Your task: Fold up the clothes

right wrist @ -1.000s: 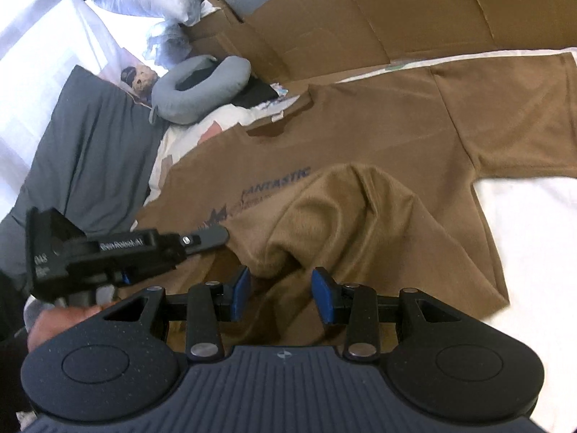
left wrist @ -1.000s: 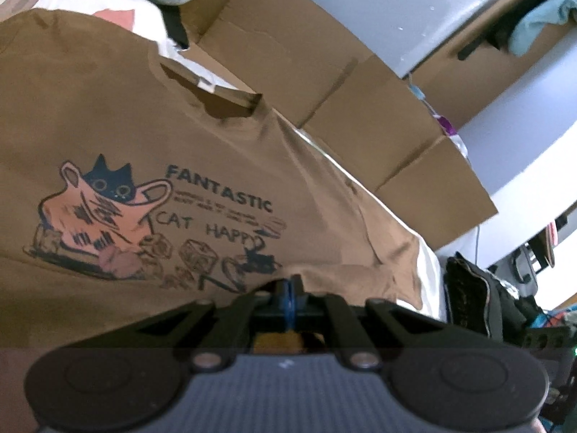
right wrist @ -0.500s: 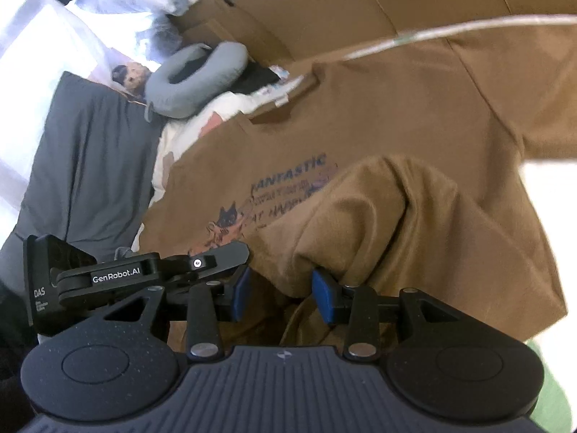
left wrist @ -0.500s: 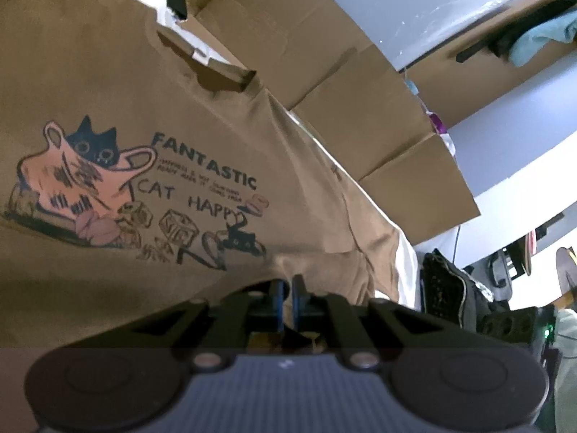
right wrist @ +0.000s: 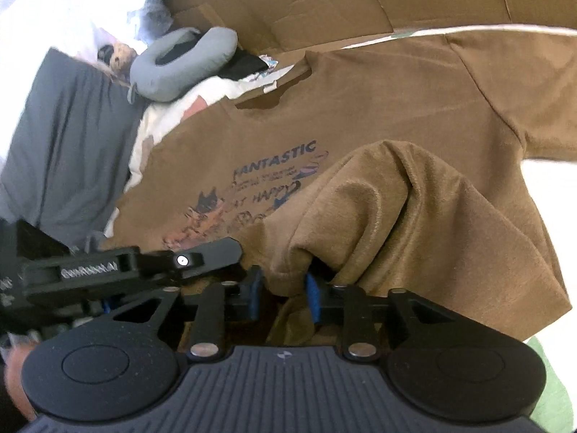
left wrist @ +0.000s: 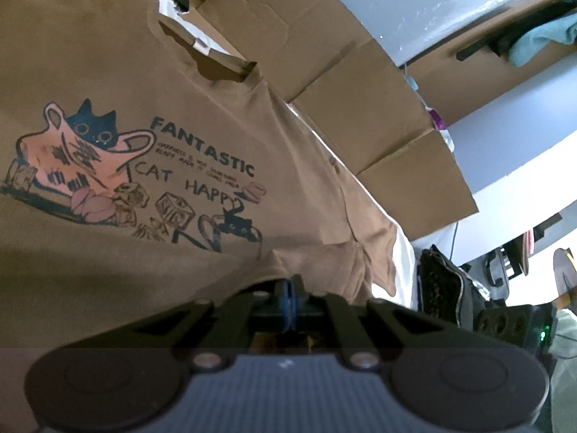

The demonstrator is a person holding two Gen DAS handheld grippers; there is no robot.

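Note:
A brown T-shirt (left wrist: 202, 72) with a cat print and the words "FANTASTIC CAT HAPPY" lies face up on a bed. My left gripper (left wrist: 290, 296) is shut on the shirt's bottom hem, its blue pads pressed together. In the right wrist view the same shirt (right wrist: 378, 93) is spread out, and its lower part is lifted in a bunched fold (right wrist: 389, 209) over the print. My right gripper (right wrist: 283, 288) grips that bunched hem between its blue pads. The left gripper also shows in the right wrist view (right wrist: 202, 258), close on the left.
Flattened cardboard (left wrist: 360, 108) stands along the far side of the bed. A grey neck pillow (right wrist: 180, 61) and a dark grey pillow (right wrist: 61, 144) lie beyond the collar. White bedsheet (right wrist: 548, 180) shows at the right. Bags and clutter (left wrist: 450, 288) sit beside the bed.
Both grippers have carried the hem further up over the shirt toward the collar; the lifted fold now covers more of the print. Both grips are unchanged.

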